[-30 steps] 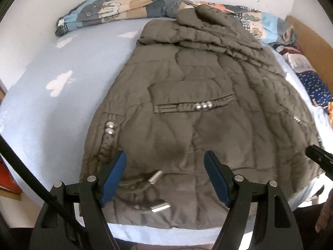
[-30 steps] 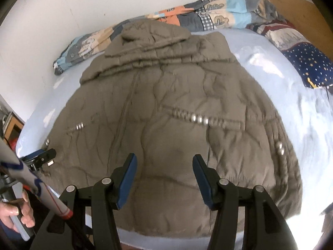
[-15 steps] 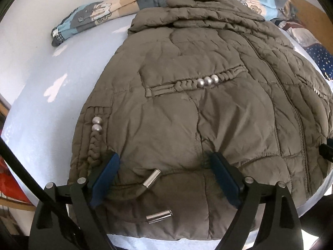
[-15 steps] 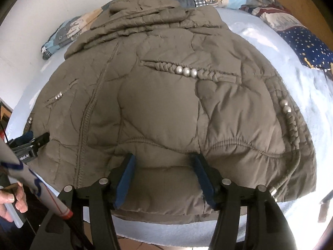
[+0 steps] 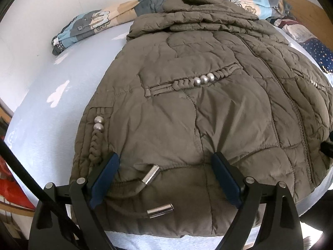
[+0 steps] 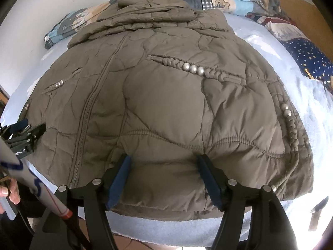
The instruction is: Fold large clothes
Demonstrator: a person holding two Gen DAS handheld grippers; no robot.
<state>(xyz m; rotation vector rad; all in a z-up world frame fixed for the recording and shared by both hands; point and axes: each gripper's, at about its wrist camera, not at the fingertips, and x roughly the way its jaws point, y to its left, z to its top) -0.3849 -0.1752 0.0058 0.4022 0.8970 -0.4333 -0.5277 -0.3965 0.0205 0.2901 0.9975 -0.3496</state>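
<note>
Jacket (image 5: 187, 112) flat on pale blue bed (image 5: 52, 104) — front up, hem nearest. Left gripper (image 5: 164, 162) wide open over 2 metal cord tips (image 5: 150, 174), gripping nothing. Right gripper (image 6: 163, 162) likewise spread at hem — nothing held.

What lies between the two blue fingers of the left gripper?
In the left wrist view, the hem of the quilted olive-brown jacket, with a silver metal cord end.
</note>
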